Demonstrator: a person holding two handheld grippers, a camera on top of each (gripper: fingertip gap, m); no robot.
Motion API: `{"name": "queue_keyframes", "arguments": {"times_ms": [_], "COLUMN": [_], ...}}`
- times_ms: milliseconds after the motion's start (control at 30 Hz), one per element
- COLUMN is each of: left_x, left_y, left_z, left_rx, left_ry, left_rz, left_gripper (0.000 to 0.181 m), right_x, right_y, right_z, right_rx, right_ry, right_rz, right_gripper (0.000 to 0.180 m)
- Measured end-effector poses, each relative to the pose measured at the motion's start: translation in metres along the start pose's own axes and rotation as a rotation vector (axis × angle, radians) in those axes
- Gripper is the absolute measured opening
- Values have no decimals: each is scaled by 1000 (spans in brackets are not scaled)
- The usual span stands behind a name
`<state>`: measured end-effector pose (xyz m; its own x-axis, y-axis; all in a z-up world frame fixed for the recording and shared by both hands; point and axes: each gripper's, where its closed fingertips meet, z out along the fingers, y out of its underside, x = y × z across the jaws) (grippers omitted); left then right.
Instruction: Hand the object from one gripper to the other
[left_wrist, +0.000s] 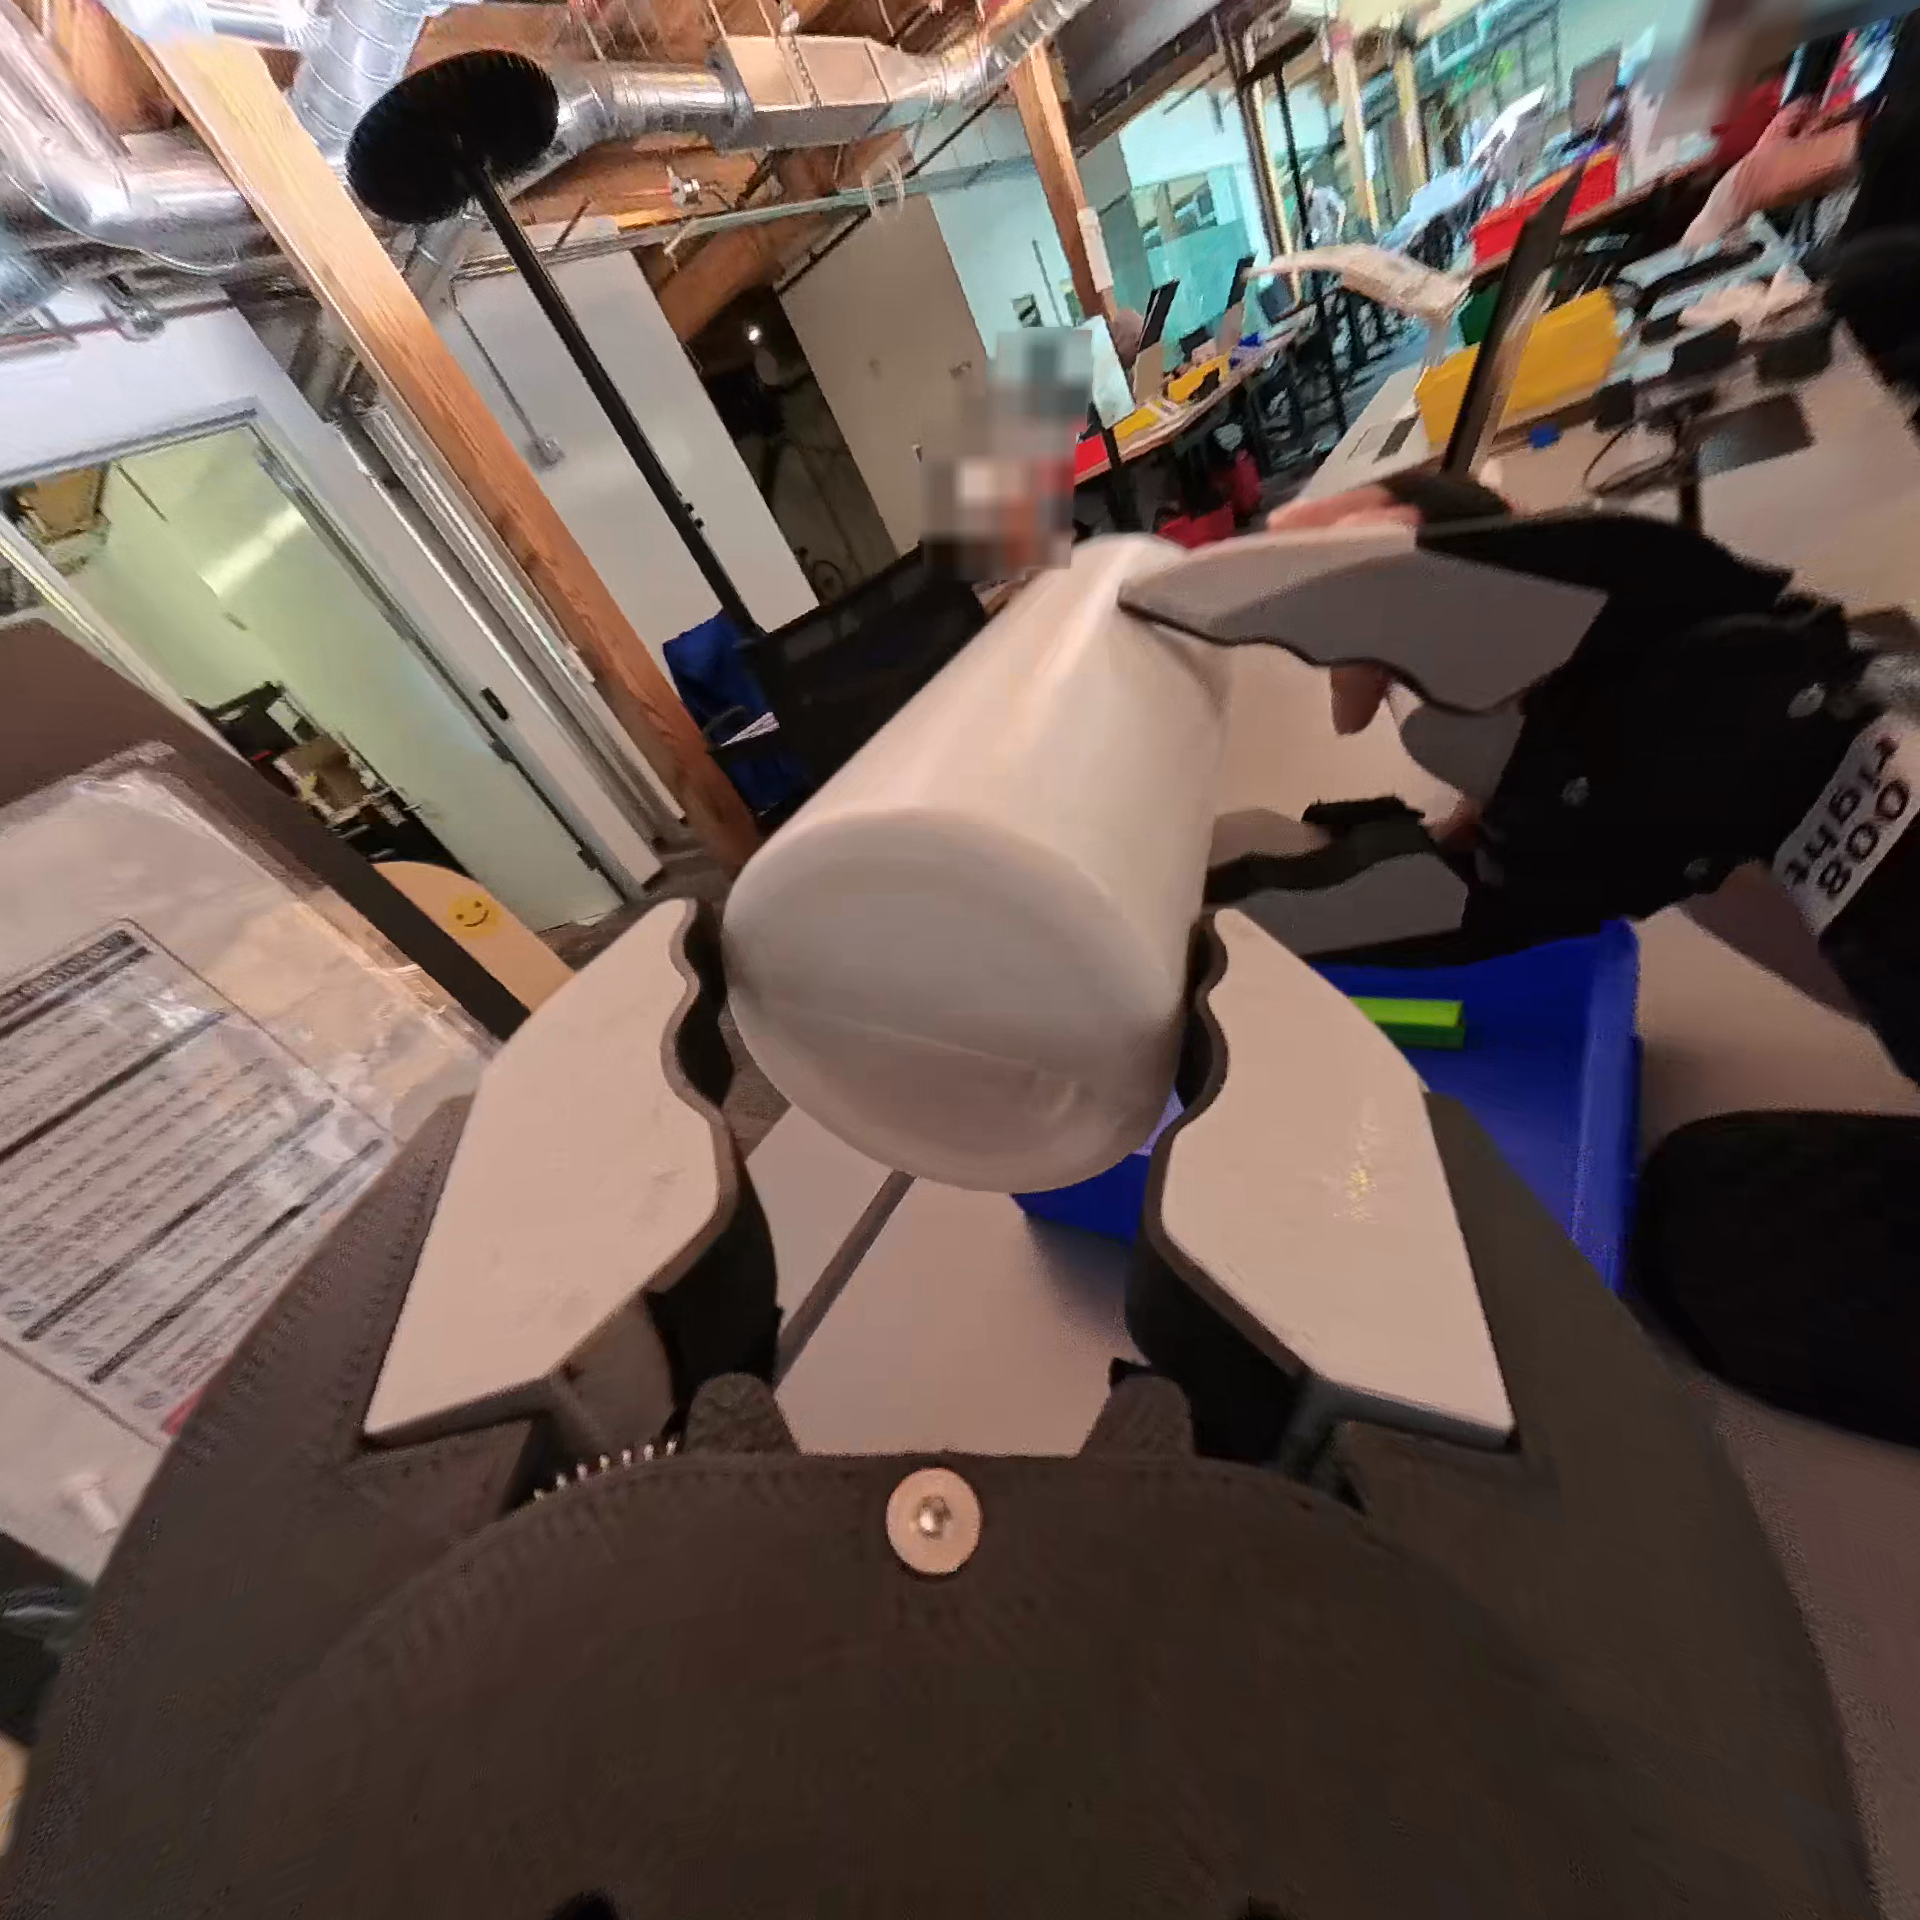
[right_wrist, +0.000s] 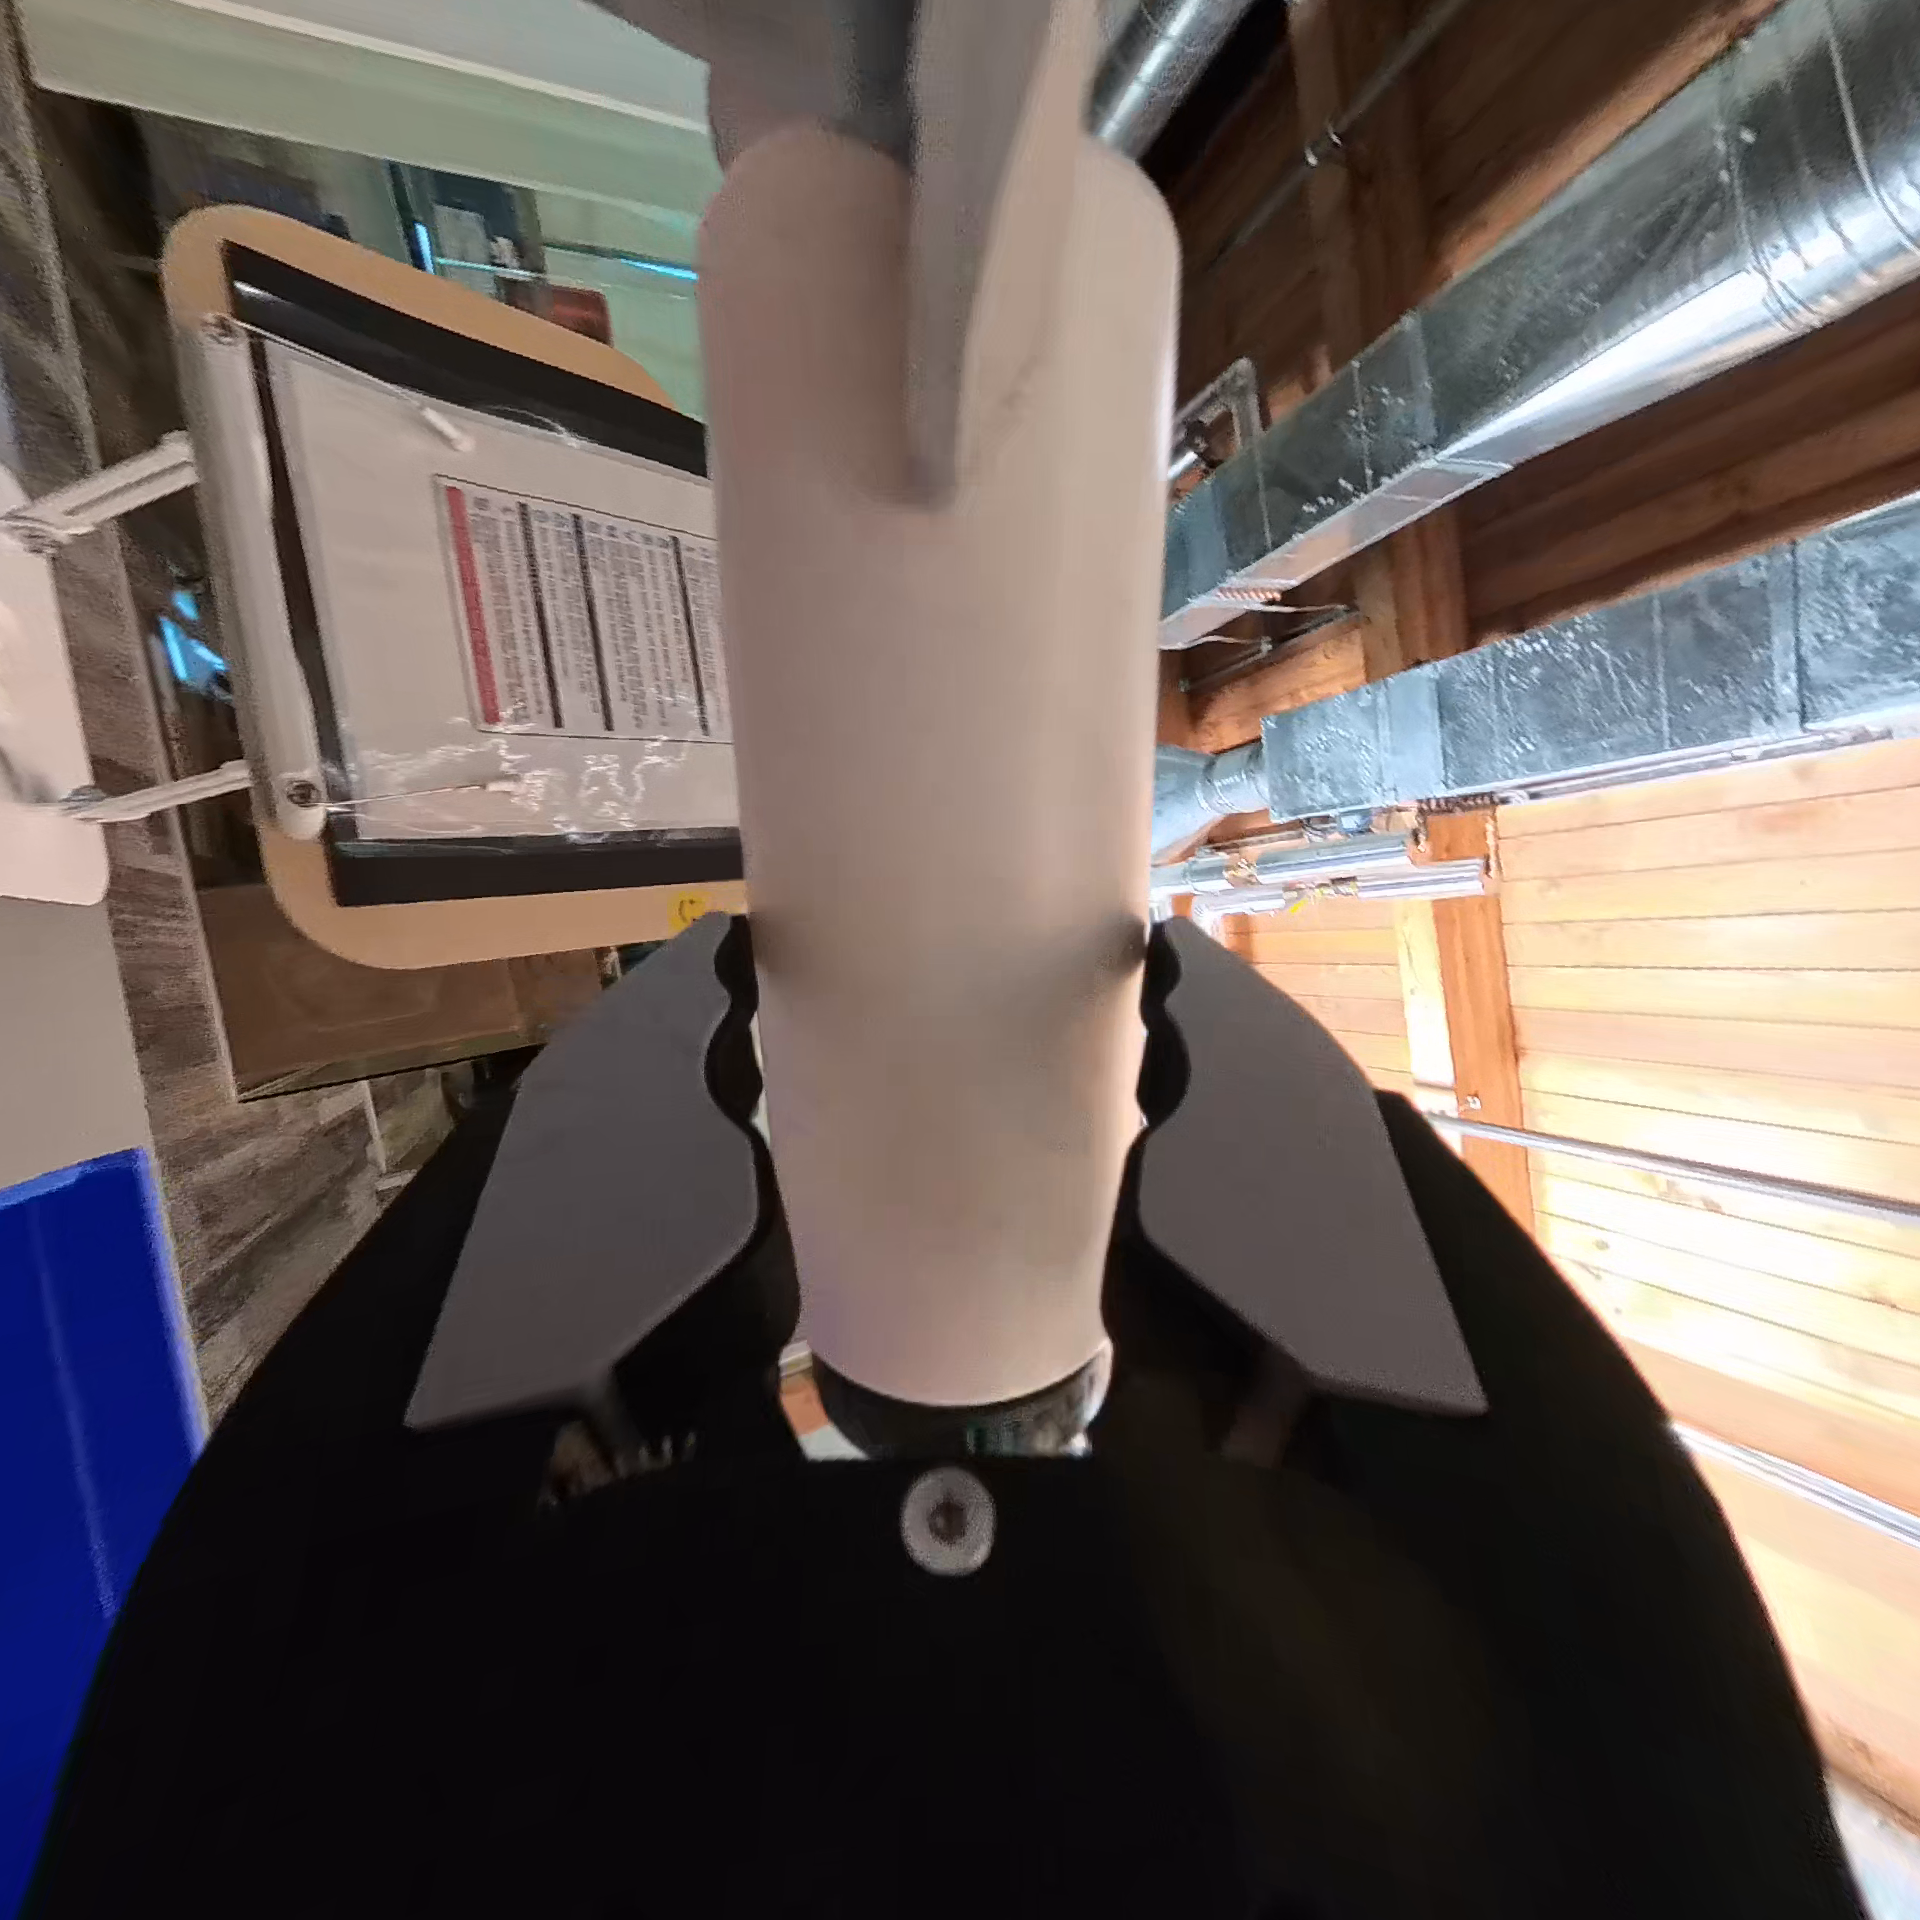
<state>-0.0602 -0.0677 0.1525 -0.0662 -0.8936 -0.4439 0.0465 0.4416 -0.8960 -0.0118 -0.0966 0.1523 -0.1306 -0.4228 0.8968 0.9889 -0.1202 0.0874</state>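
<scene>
Left wrist view: shows the left tongs (left_wrist: 953, 940) closed to a wide gap around the near end of the white cylinder (left_wrist: 987, 883), both grey fingers pressed flush against its sides. Looks straight at the flat end face, so puts the long axis running forward and up to the right, away from the camera. Finds the right tongs (left_wrist: 1174, 743) at the far end, reaching in from the right, one finger laid over the top of the cylinder and one under it. Holds the cylinder in the air above the pale counter (left_wrist: 935, 1351), with a blue bin (left_wrist: 1558, 1091) and a green block (left_wrist: 1408, 1018) lying below and to the right.

Right wrist view: sets the same cylinder (right_wrist: 935, 675) lengthwise between the right tongs (right_wrist: 945, 935), one end deep near the palm, the other stretching forward. Has both dark fingertips touching its sides, at about the same wide gap. Picks out one of the left tongs' fingers (right_wrist: 935, 312) across the far end, blurred.

Judged from this: both pairs gripping at once, nose to nose along one shared axis, so mid-transfer. Cannot tell from the pictures which side is giving. Calls next for one pair to spread and back straight off along that axis, never sideways. Risks a droop or slip at the freed end, given a smooth, long cylinder held only at one end.
</scene>
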Motion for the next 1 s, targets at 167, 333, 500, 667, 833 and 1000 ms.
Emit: {"name": "queue_keyframes", "arguments": {"times_ms": [167,333,500,667,833,1000], "left_x": [6,12,13,11,12,11], "left_y": [-7,-4,3,-2,2,6], "left_z": [-7,-13,-11,-14,-18,-23], "left_rx": [43,46,29,76,57,32], "left_ry": [2,60,76,58,86,100], "left_rz": [39,47,89,124,152,140], "left_gripper": [85,87,91,83,81,84], "right_x": [9,9,6,1,0,1], "right_y": [-8,-13,-16,-18,-24,-27], "right_z": [-8,-11,-13,-14,-16,-18], "right_rx": [66,109,137,160,190,203], "right_ry": [42,55,55,41,57,73], "right_rz": [-31,-65,-91,-109,-137,-130], "right_gripper": [71,71,71,71,71,71]}}
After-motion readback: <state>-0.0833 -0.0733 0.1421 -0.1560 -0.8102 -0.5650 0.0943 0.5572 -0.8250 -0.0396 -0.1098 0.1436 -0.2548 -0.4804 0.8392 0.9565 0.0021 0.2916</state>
